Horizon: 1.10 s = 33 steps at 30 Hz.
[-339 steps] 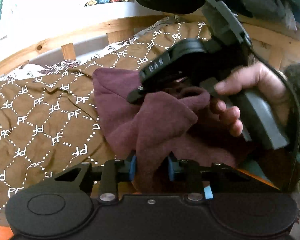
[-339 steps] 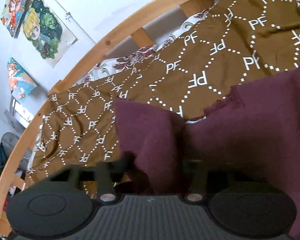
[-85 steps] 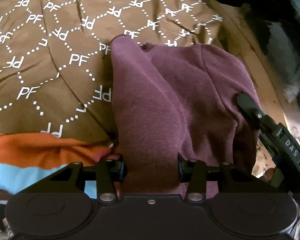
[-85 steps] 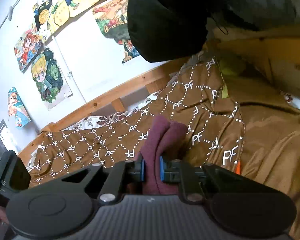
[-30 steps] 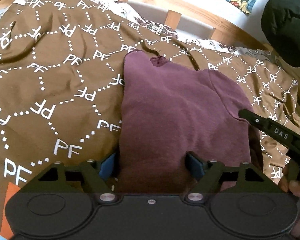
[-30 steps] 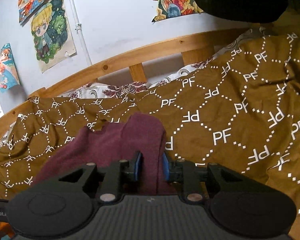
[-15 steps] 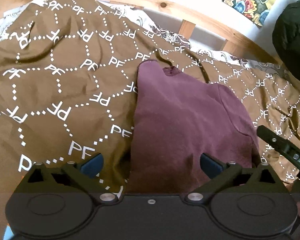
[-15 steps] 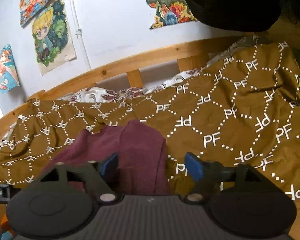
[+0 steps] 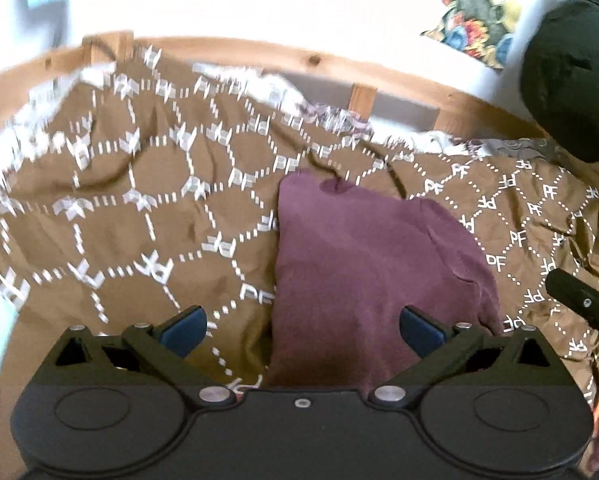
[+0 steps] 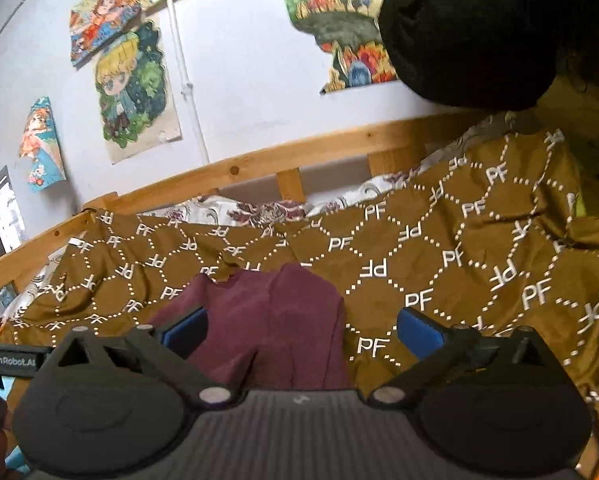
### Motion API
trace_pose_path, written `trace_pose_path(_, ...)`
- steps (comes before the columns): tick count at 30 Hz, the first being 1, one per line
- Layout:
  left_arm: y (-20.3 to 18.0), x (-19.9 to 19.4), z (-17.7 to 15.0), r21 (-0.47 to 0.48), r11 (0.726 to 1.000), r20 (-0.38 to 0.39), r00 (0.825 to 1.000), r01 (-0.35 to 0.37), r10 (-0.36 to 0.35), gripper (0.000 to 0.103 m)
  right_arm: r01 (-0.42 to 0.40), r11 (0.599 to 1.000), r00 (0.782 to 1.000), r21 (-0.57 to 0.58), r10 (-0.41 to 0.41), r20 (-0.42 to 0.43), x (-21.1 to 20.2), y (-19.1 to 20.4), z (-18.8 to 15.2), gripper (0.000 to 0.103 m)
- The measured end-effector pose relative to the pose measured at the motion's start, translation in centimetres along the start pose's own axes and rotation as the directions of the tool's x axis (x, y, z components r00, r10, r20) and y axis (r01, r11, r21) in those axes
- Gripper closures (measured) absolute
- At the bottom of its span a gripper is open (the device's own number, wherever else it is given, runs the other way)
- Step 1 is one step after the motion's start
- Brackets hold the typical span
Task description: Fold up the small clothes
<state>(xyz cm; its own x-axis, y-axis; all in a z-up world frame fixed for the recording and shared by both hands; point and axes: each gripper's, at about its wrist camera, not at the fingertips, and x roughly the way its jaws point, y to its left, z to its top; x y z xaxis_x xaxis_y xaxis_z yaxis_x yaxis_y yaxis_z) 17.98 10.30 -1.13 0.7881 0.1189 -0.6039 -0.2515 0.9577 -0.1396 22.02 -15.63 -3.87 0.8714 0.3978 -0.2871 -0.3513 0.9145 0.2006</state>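
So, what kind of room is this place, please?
Most likely a bedroom, perhaps a child's. A brown patterned bedspread lies inside a wooden bed rail, cartoon drawings hang on the wall, and a maroon garment lies on the bedspread.

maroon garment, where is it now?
The maroon garment lies folded on the brown PF-print bedspread, low and right of centre in the left wrist view, short of the wooden bed rail.

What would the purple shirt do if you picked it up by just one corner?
The maroon garment would probably flop and come unfolded: it is soft cloth lying in loose layers. It likely feels light, since it barely dents the brown blanket. It should not slide off much; both fabrics look matte and a bit rumpled.
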Motion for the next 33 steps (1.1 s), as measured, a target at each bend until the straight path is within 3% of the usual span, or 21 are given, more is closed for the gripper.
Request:
trace_pose_path(10, -1.9, -8.8, -0.7, 0.081, 0.994, 0.134, 0.989, -0.067, 0.055, 0.001, -0.050, 0.999, 0.988, -0.014, 0.051, 0.142, -8.4, 2.1, 0.9, 0.000)
trace_pose_path(16, -2.6, -12.7, -2.8, 0.146, 0.986, 0.158, 0.986, -0.076, 0.052, 0.001, -0.038, 0.998, 0.986, -0.045, 0.045, 0.159, -13.0, 2.6, 0.6, 0.000)
trace_pose_path(22, -1.8, -13.1, -4.6, 0.122, 0.992, 0.063, 0.998, -0.024, 0.017, 0.001, 0.005, 1.000, 0.991, 0.013, -0.006, 0.131, -14.9, 1.5, -0.4, 0.000)
trace_pose_path(29, -0.4, -13.1, -6.6, 0.128, 0.991, 0.082, 0.997, -0.026, 0.016, 0.001, 0.037, 0.999, 0.991, 0.001, -0.036, 0.132, -16.9, 2.3, -2.5, 0.000)
trace_pose_path(33, -0.1, -12.8, -8.4, 0.169, 0.985, 0.124, 0.992, -0.024, 0.003, 0.001, -0.025, 0.999, 0.996, 0.034, 0.022, 0.087, -17.1, 2.1, -4.4, 0.000)
